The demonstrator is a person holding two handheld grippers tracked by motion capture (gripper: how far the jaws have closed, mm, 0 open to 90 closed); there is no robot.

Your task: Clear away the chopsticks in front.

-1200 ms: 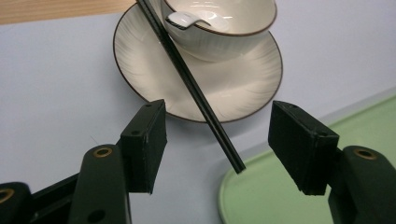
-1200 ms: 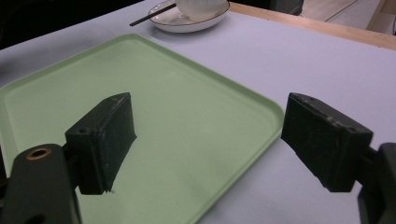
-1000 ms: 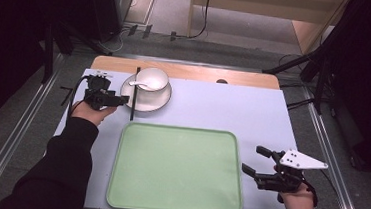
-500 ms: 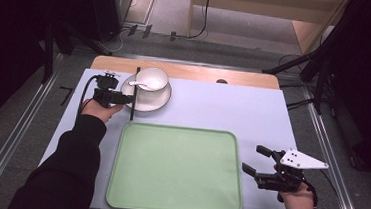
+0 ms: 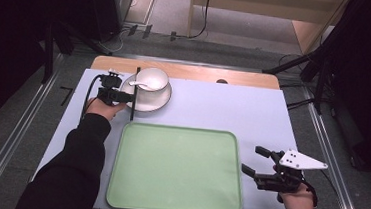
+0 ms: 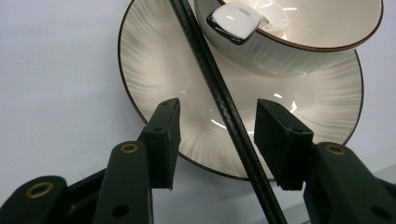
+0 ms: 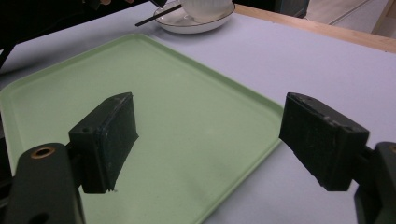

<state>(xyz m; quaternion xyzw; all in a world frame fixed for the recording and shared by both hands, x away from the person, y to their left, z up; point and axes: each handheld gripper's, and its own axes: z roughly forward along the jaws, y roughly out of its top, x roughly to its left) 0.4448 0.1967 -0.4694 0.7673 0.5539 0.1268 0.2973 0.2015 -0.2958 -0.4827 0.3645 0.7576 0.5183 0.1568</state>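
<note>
The left hand-held gripper (image 6: 217, 140) is down at the saucer (image 6: 154, 79) now, its jaws at a middling gap and just been closing, with the black chopsticks (image 6: 219, 98) running between the pads. There's daylight on the left side and only a sliver on the right, so I'd say no firm clamp yet.

From the high view the chopsticks (image 5: 134, 93) lie across the saucer's left rim, near end poking off toward the green tray (image 5: 173, 204). Bowl (image 5: 151, 80) sits on the saucer (image 5: 159, 101), white spoon (image 5: 140, 85) resting inside it.

The danger here, as I read it: the sticks sit off-centre in the jaws, nearer the right pad. If the squeeze finishes like that, one pad may hit first and roll or flick the pair sideways, or catch one stick and leave its partner behind. They lean on a glazed rim too, so a nudge could send them sliding, or tip the saucer and rattle bowl and spoon.

Over on the right, the right hand-held gripper (image 5: 259, 163) waits by the tray's edge, jaws wide, nothing in them; its own view looks across the bare tray (image 7: 140, 93).

Pale lilac-grey desk (image 5: 233, 108), wooden strip along the far edge, grey floor beyond with dark stands and trailing cables.
</note>
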